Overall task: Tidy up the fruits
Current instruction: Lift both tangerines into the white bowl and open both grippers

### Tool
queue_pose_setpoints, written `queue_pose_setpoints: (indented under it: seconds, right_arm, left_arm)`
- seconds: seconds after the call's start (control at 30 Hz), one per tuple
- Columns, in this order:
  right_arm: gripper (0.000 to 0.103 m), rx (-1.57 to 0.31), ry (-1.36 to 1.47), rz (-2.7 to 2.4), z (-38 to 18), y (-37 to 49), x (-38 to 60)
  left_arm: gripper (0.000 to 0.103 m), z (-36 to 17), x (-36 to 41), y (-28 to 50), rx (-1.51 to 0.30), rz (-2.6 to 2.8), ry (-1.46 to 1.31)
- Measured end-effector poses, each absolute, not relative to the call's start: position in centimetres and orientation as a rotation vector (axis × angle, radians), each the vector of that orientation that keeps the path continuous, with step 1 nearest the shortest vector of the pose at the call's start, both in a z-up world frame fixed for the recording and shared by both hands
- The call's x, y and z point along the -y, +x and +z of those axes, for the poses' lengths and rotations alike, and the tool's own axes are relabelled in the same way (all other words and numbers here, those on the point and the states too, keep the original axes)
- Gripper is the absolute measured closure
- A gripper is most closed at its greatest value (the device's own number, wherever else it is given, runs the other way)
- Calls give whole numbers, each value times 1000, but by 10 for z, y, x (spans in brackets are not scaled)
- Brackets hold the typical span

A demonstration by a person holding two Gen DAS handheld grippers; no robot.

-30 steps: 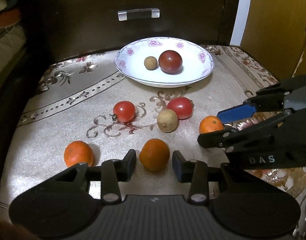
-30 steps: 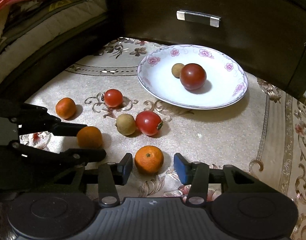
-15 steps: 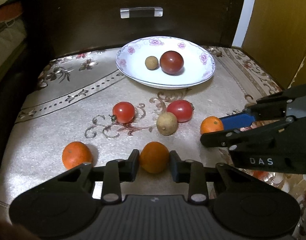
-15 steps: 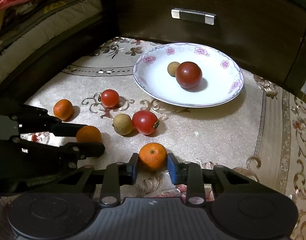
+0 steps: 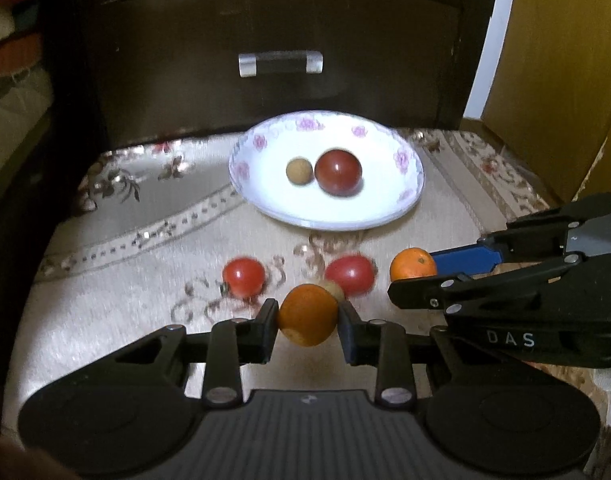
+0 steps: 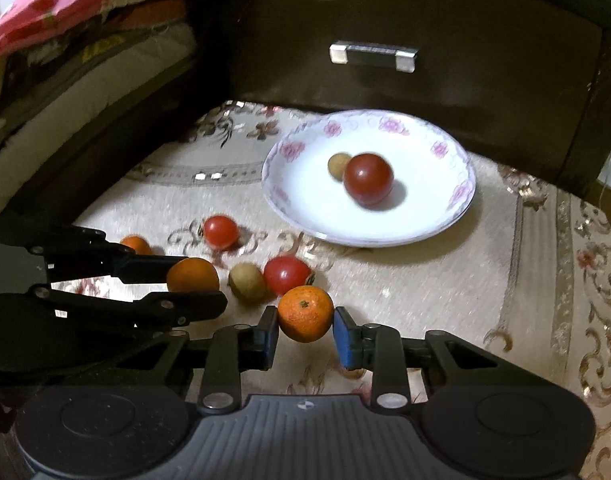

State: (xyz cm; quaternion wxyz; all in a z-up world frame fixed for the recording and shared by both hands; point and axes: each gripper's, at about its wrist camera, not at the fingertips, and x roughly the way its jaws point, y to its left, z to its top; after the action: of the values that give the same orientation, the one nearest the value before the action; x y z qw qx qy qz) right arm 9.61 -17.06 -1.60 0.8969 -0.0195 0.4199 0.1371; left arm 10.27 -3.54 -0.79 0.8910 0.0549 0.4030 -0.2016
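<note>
1. Gripping one tangerine each, both tools appear lifted off the cloth: the left gripper [image 5: 308, 322] pinches a smooth orange tangerine [image 5: 308, 314], and the right gripper [image 6: 305, 326] pinches a stem-marked tangerine [image 6: 305, 313].
2. The white floral plate [image 5: 401, 200] sits beyond them, near the dark drawer front [image 5: 265, 20], and already holds a dark red tomato [image 5: 338, 172] and a small brown longan [image 5: 299, 171], touching or nearly so.
3. Loose on the patterned cloth [image 5: 105, 312] lie two red tomatoes [image 5: 243, 276] [image 5: 350, 274], another longan [image 6: 246, 281] and a third tangerine [image 6: 135, 244], half hidden behind the left tool in the right wrist view.
4. Risk, as a judgement: each round fruit is held only at its sides, so a weak squeeze or a jolt could let it slip and roll among the loose fruit.
5. The two tools are close together; converging on the plate at once could make them collide.
6. Releasing high could knock the plated tomato or longan over the shallow rim.
</note>
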Motion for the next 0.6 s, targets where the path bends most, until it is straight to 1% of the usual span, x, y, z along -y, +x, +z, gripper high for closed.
queue_pose_setpoints:
  seconds: [0.6]
  right_arm:
    - [76, -774, -9, 204, 0, 136, 195]
  left_arm:
    - [67, 5, 60, 154, -761, -410, 123]
